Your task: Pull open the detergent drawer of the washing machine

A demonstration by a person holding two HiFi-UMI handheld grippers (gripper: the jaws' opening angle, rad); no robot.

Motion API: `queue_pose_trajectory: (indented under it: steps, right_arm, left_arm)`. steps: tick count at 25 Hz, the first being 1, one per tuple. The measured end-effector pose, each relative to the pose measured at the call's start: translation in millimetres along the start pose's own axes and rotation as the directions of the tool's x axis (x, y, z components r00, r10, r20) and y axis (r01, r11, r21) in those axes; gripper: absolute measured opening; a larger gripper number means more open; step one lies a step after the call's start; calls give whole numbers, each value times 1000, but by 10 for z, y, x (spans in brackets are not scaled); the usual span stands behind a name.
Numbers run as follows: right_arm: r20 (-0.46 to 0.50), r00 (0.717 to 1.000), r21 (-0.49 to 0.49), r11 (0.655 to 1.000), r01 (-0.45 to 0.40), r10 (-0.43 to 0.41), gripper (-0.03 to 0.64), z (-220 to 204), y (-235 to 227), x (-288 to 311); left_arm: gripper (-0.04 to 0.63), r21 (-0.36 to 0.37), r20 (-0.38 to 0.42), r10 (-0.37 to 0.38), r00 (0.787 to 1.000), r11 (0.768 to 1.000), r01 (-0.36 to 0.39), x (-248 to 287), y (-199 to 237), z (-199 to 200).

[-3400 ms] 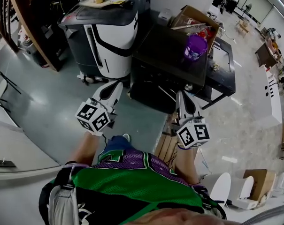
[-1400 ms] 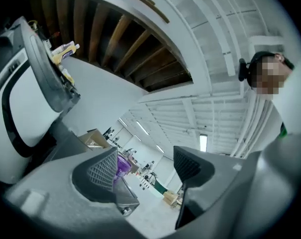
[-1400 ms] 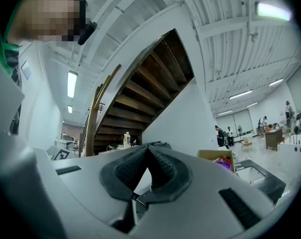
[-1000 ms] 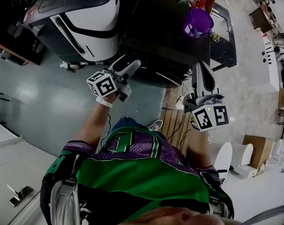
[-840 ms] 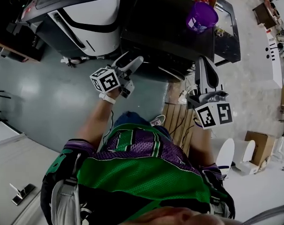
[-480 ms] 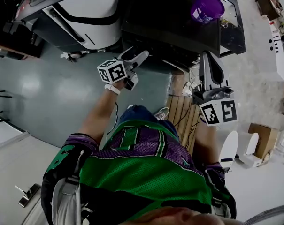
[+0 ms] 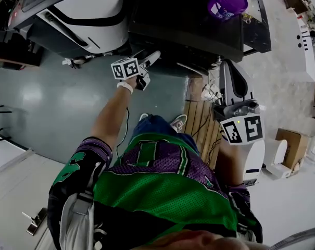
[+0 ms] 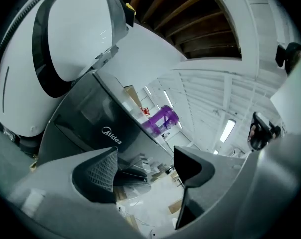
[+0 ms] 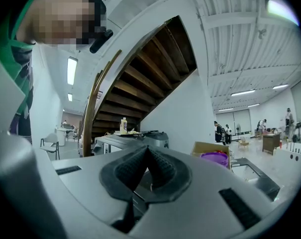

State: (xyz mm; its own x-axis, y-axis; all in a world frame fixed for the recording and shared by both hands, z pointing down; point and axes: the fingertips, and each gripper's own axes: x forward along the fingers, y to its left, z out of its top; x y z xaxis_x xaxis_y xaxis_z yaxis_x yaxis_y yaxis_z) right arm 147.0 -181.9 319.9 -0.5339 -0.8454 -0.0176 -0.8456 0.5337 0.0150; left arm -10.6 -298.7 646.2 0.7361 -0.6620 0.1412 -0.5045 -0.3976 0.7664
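Standing over the scene in a green and purple jersey, the person holds both tools out toward the dark, box-shaped washing machine. The right gripper hangs in front of the machine's right end. Its jaws are pressed together with nothing between them, as the right gripper view shows.

The left gripper sits close to the machine's front, near its left end, and points at that face. Its jaws stand well apart with nothing between them.

The machine's front face runs across the head view from left to right and faces the person. In the left gripper view its grey front carries the white word "Midea". A flush rectangular panel lies just beside that word, toward the machine's left end. Whether this is the detergent drawer cannot be told, and nothing stands out from the front.

Grey-green floor spreads before the machine's left half. A slatted wooden pallet lies below its right half.

On the machine's top stands a purple plastic tub. A large white and black appliance stands just beside its left side.
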Motion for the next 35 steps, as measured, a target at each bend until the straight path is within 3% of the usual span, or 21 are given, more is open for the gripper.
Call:
queue_pose_trajectory:
  steps: [6, 17, 24, 35]
  right_arm:
    - [-40, 999, 21, 999, 29, -28, 0, -191, -112, -18]
    - [-72, 995, 21, 997, 73, -71, 0, -382, -266, -72]
    - [-87, 993, 27, 996, 81, -78, 0, -459, -296, -120]
    - [-96, 993, 14, 998, 69, -67, 0, -485, -241, -158]
  left_arm:
    - [347, -54, -9, -8, 1000, 999, 7, 191, 294, -69]
    - [399, -184, 68, -51, 996, 981, 63, 374, 571, -23]
    - [419, -292, 172, -71, 983, 949, 119, 427, 576, 88]
    - [426, -438, 306, -5, 952, 887, 146, 380, 690, 198]
